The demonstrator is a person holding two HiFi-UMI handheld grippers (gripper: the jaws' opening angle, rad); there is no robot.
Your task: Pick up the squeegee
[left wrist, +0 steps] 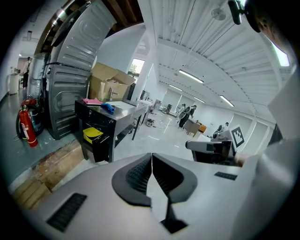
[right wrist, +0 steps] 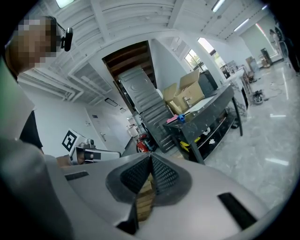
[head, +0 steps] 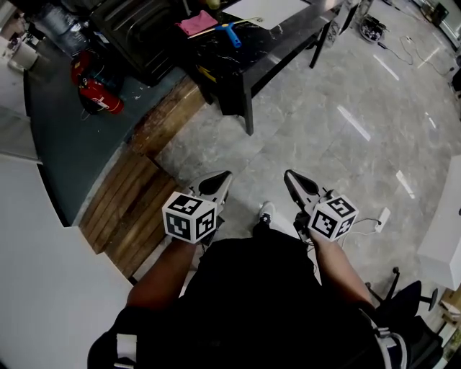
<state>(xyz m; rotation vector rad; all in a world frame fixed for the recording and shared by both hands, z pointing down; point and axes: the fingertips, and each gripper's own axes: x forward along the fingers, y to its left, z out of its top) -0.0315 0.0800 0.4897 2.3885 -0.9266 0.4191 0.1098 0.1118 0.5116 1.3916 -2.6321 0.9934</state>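
Closest in, the person's two hands hold the grippers side by side above the pale stone floor [head: 346, 130], both pointing ahead and a little down. The left gripper [left wrist: 151, 157] has its fingers [left wrist: 136, 176] pressed together at the tips with nothing between them, and the right gripper [right wrist: 150, 158] likewise has its fingers [right wrist: 164, 174] shut on each other and empty. In the head view a white shoe [head: 266, 210] shows on the floor between the two grippers. Just beyond the left gripper a patch of worn wooden boards [head: 137, 194] runs along the edge of a dark grey floor strip, and on that strip a red fire extinguisher [head: 97, 94] lies near a dark metal cabinet [left wrist: 70, 103]. Farther on stands the black bench [head: 281, 50], with something yellow [left wrist: 92, 134] on its lower shelf. The squeegee [head: 230, 34], with a blue handle, lies on top of the bench, just beside a pink cloth [head: 198, 23] and between it and a white sheet [head: 266, 11]; it is well apart from both grippers and neither touches it. Cardboard boxes [left wrist: 110, 84] sit behind the bench, and a few people [left wrist: 186, 112] stand at the far end of the hall.
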